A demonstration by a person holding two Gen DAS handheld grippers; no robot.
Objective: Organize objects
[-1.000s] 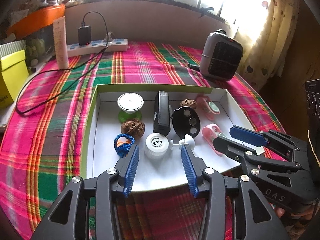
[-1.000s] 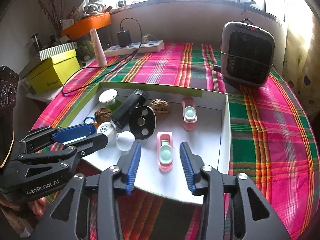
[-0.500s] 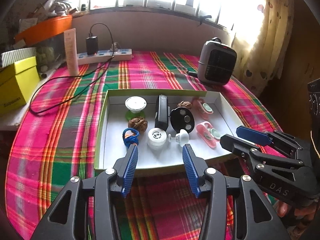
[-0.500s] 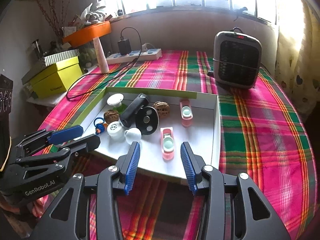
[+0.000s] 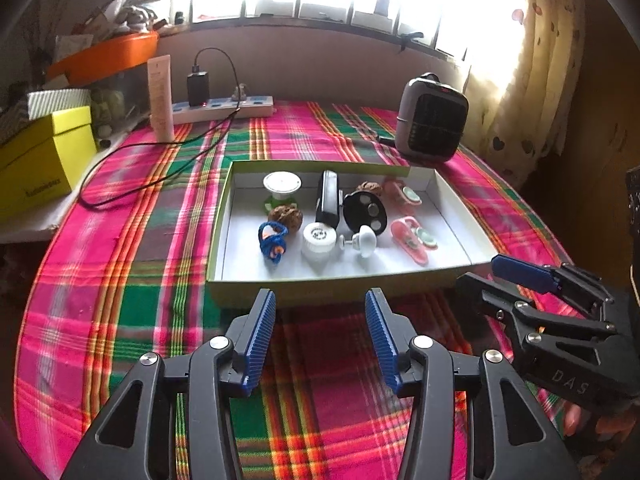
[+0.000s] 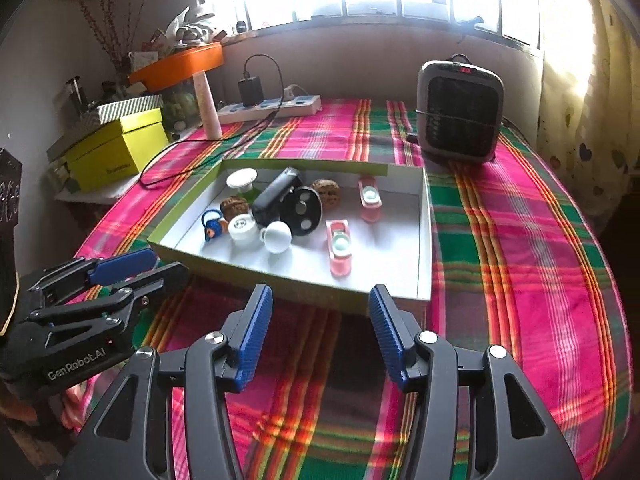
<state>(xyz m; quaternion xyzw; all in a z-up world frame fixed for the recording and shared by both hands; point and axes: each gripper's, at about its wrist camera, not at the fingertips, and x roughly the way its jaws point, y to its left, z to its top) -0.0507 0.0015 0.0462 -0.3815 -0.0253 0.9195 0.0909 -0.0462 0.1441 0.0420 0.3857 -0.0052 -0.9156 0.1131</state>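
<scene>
Ten small items (image 5: 318, 240) fill one tray (image 5: 460, 226).

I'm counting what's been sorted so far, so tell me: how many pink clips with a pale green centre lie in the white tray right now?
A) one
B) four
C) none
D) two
D: two pink clips lie in the white tray, the nearer pink clip toward the front edge and the farther pink clip toward the back wall; the left wrist view shows the same pair.
</scene>
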